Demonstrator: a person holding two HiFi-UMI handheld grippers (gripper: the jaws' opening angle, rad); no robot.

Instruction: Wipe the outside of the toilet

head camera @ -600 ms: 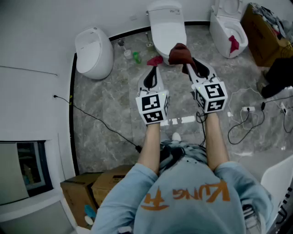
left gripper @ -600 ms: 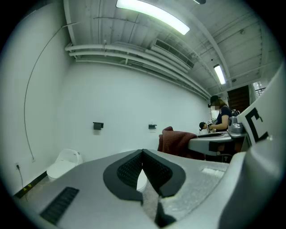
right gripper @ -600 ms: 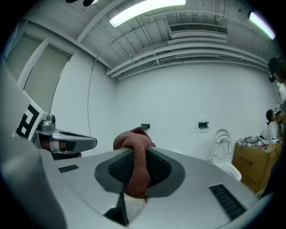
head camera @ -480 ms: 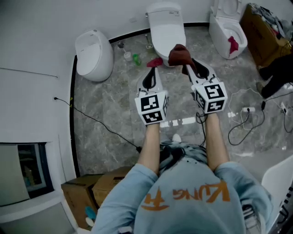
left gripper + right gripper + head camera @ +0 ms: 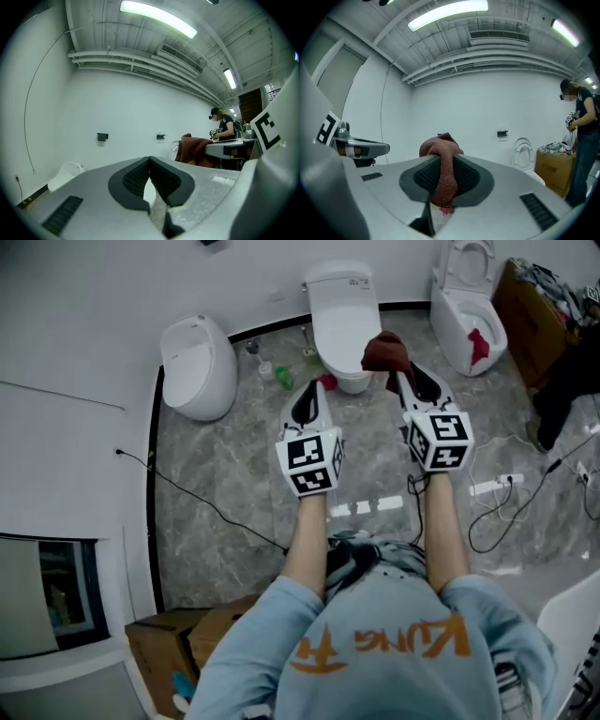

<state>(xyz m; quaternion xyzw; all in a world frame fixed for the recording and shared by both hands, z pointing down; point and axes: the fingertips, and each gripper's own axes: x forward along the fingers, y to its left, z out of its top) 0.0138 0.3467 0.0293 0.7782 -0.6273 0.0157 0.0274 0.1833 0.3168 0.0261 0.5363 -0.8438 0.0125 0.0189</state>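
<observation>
The toilet (image 5: 343, 310) stands on the marble floor (image 5: 234, 460), tank against the white wall (image 5: 112, 296), lid down, its long axis running from the wall toward the person. At its front right, the right claw (image 5: 398, 373) pinches a dark red cloth (image 5: 384, 351). The left claw (image 5: 312, 390) is closed on nothing. A rounded toilet (image 5: 195, 367) and an open toilet (image 5: 467, 306) flank it, and a green bottle (image 5: 281, 377) lies nearby.

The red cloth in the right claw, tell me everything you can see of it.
The red cloth is dark red with a coarse knitted look, bunched up. The right claw is shut on a fold of it, and the rest rises in a crumpled lump beyond the tips. In the head view it shows beside the front of the white toilet; contact cannot be told.
</observation>
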